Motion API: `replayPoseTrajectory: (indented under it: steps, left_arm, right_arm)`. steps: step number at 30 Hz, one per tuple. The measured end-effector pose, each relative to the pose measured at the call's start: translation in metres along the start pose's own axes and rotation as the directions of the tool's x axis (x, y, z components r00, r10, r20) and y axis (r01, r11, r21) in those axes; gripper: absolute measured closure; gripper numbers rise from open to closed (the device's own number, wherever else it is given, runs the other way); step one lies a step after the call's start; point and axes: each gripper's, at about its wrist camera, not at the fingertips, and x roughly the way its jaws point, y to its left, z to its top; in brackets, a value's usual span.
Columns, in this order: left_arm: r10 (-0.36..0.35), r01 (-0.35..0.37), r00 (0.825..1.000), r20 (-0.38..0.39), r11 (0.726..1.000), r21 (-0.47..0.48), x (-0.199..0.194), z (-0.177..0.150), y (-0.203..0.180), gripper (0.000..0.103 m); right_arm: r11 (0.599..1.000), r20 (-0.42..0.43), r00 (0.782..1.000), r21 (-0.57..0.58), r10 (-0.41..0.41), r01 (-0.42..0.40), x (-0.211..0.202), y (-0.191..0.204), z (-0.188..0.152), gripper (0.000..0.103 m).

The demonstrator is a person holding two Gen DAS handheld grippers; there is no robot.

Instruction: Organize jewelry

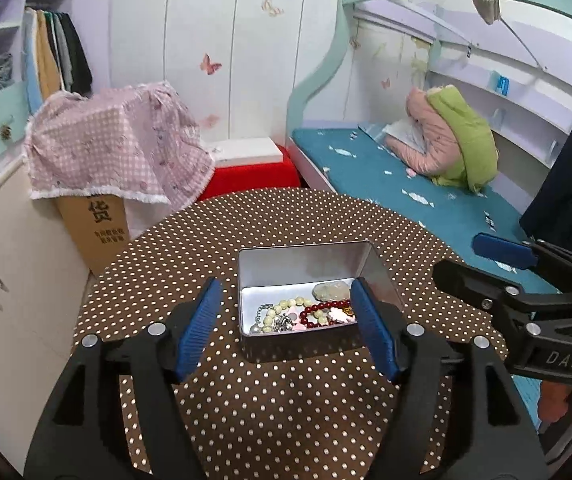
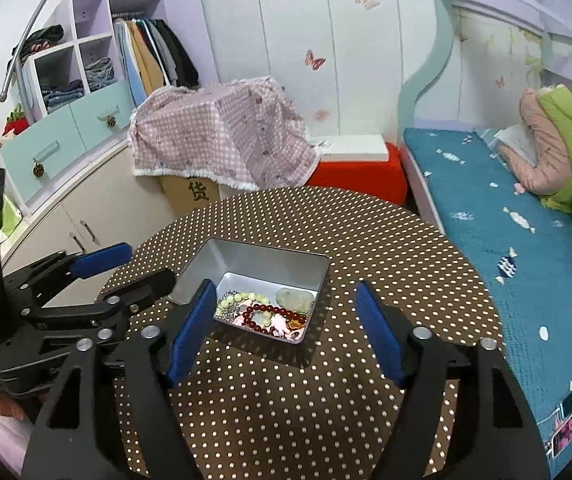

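An open metal tin (image 1: 305, 264) (image 2: 262, 264) stands in the middle of the round polka-dot table (image 1: 286, 400) (image 2: 385, 260). In it lie a red bead bracelet (image 1: 319, 314) (image 2: 266, 312), a pale green bead bracelet (image 1: 286, 306) (image 2: 242, 299), a silver chain (image 1: 264, 312) (image 2: 228, 308), a pale jade piece (image 1: 331, 290) (image 2: 295, 297) and pink charms (image 1: 341, 316). My left gripper (image 1: 287, 328) is open and empty, just in front of the tin. My right gripper (image 2: 286, 328) is open and empty, over the tin's near right corner.
A cardboard box under a pink checked cloth (image 1: 118, 152) (image 2: 222, 132) and a red stool (image 1: 254, 176) (image 2: 361, 172) stand behind the table. A bed with a blue cover (image 1: 425, 184) (image 2: 525, 240) runs along the right. Cabinets (image 1: 14, 260) line the left.
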Motion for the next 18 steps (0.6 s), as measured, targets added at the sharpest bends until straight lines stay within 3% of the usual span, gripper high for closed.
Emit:
replayPoseTrajectory:
  steps: [9, 18]
  left_arm:
    - [0.069, -0.07, 0.994, 0.082, 0.998, 0.007, -0.062, -0.009, -0.017, 0.018]
    - [0.082, -0.084, 0.985, 0.149, 0.996, 0.008, -0.107, -0.014, -0.03, 0.014]
  right_arm:
    - [0.996, 0.117, 0.989, 0.004, -0.086, 0.086, -0.061, 0.009, -0.013, 0.009]
    - [0.992, 0.172, 0.977, 0.006, -0.123, 0.124, -0.093, 0.018, -0.021, 0.008]
